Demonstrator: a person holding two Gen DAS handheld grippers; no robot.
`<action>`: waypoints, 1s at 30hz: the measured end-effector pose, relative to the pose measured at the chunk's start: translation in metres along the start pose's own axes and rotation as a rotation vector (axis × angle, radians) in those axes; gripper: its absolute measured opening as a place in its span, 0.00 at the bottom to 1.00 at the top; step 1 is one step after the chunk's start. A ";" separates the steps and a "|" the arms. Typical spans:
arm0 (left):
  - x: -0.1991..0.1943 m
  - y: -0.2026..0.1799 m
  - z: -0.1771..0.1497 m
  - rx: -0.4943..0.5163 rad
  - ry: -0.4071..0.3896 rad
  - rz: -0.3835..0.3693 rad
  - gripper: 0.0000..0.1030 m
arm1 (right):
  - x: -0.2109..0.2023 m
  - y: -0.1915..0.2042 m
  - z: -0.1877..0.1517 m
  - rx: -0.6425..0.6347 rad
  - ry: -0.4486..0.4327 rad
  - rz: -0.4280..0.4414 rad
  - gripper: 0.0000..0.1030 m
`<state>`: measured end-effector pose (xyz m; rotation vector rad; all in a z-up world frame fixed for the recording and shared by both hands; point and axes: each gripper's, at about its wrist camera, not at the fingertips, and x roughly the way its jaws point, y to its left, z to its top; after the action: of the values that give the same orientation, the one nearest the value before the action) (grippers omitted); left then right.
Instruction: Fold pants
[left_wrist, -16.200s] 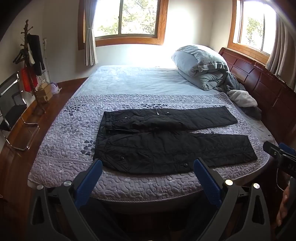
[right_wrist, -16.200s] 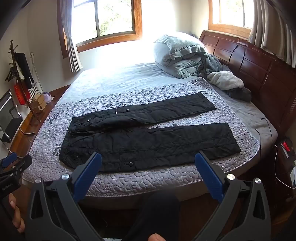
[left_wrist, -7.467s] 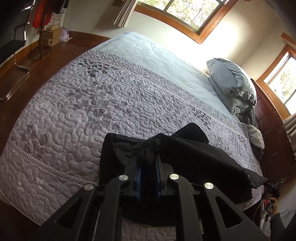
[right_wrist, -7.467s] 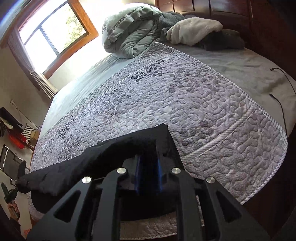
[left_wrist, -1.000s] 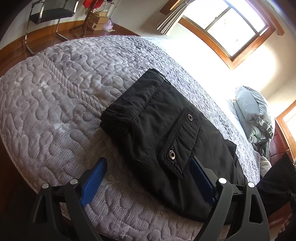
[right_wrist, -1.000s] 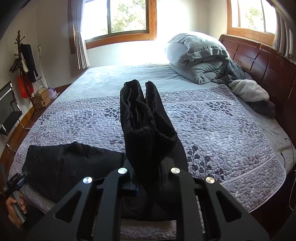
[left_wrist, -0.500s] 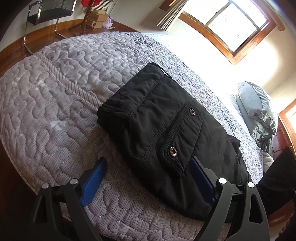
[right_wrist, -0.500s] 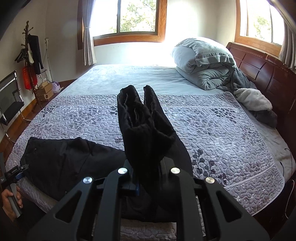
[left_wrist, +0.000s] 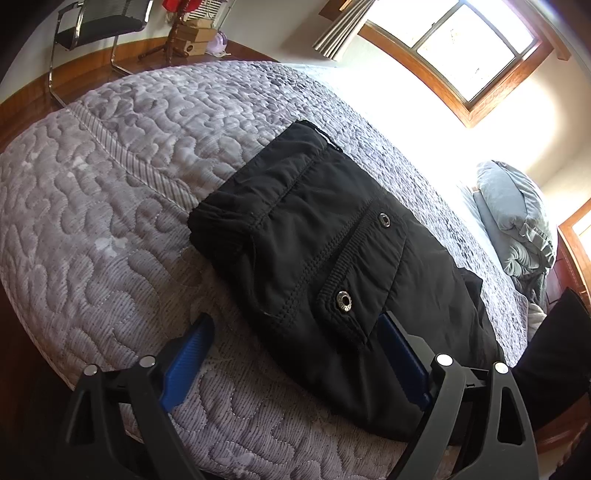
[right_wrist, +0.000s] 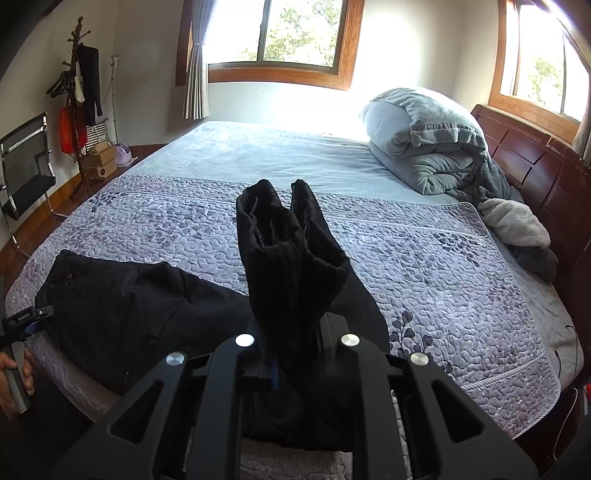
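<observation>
Black pants (left_wrist: 332, 258) half-folded on a quilt (left_wrist: 110, 203)

Left tongs (left_wrist: 295, 354) spread beside the waistband; only the right view shows right tongs (right_wrist: 295, 354) pinching the raised legs.

Strong daylight from the windows (right_wrist: 280, 37) blows out the far wall; fisheye edges bend and darken
</observation>
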<state>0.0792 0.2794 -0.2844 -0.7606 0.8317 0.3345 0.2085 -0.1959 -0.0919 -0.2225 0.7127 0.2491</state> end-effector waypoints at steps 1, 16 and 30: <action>0.000 0.000 0.000 0.000 0.001 -0.002 0.88 | 0.000 0.001 -0.001 -0.007 -0.001 -0.002 0.12; -0.002 0.005 -0.001 -0.013 0.002 -0.033 0.88 | 0.005 0.032 -0.004 -0.097 0.017 -0.017 0.12; -0.003 0.005 -0.002 -0.024 0.003 -0.058 0.88 | 0.020 0.064 -0.009 -0.200 0.041 -0.039 0.12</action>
<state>0.0733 0.2812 -0.2856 -0.8056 0.8077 0.2920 0.1980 -0.1346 -0.1190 -0.4331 0.7238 0.2792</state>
